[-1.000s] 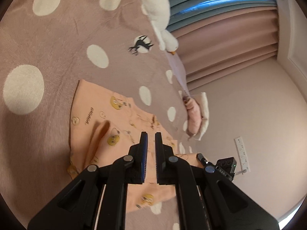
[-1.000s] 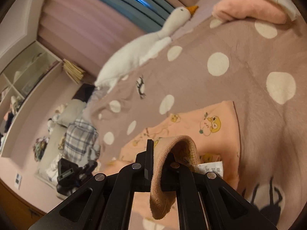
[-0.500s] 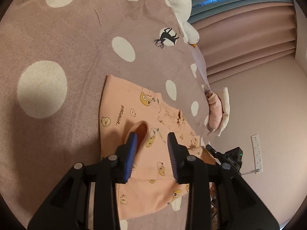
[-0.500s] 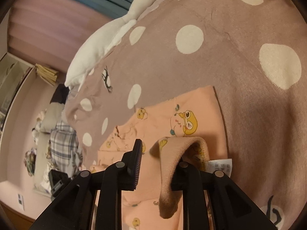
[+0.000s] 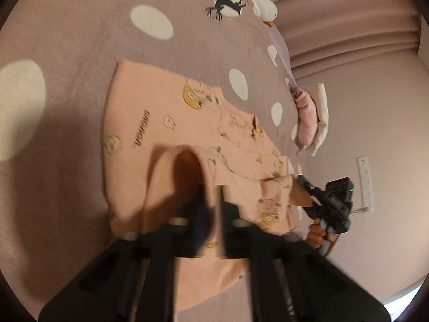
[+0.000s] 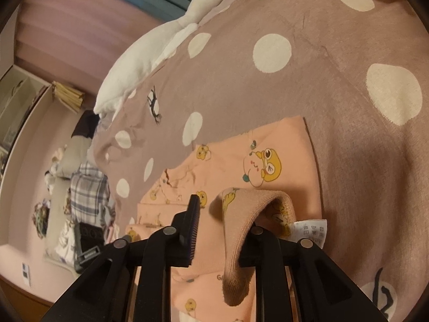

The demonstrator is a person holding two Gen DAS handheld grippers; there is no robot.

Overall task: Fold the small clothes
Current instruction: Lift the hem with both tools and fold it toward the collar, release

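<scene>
While spread over a mauve bedspread [image 5: 80, 53] with white dots, peach child's garment [image 5: 161, 112] printed with small yellow cartoon animals, mostly flat, near edge lifted into two loops. Seen from the right wrist: ribbed hem [image 6: 241, 214] draped over one finger of the right gripper [image 6: 225, 214], white care label [image 6: 311, 230] poking out just beside it. Jaws there a narrow way apart, not pinching; cloth merely hooked, not clamped.

Seen from the left wrist, blurred: left gripper [image 5: 209, 206] shut, with a second loop of hem arching up beside it. Cannot tell whether any cloth is actually nipped between those pads.

Likely trouble from here:
- If lifted now, could slide off the right finger, being only hung there, and fall in a crumpled heap.
- If caught on one side only, could skew the fold and leave edges unmatched.
- If pulled hard, could drag the soft bedspread into a ridge underneath.

Farther off: white goose plush [image 6: 150, 48] along the far side, well clear; folded pink and cream pile [image 5: 311, 123] at the bed's edge.
</scene>
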